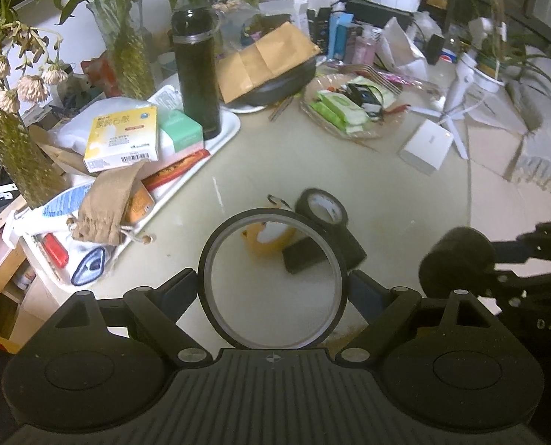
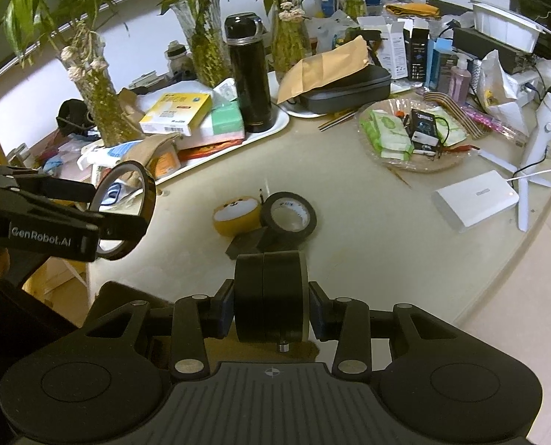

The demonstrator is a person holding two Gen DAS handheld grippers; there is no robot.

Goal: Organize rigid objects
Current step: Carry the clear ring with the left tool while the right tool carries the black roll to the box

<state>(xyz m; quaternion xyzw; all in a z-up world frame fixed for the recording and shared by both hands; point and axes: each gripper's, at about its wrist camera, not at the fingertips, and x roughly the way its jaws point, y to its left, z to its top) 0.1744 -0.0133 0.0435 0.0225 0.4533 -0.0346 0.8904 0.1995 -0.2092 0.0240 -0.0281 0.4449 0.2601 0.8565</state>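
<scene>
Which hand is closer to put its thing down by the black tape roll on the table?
Probably right: the right gripper, holding a black round case, sits just behind the black tape roll. The left gripper hangs off to the side.

Round beige desk (image 2: 405, 259) with a curved edge, surface scuffed and cluttered toward the rear. White wall (image 2: 145, 22) behind it. Pale floor (image 2: 527, 315) to the right. Light-wood shelving (image 1: 0, 296) below the desk's left side. Lighting dim and even, source unseen
</scene>
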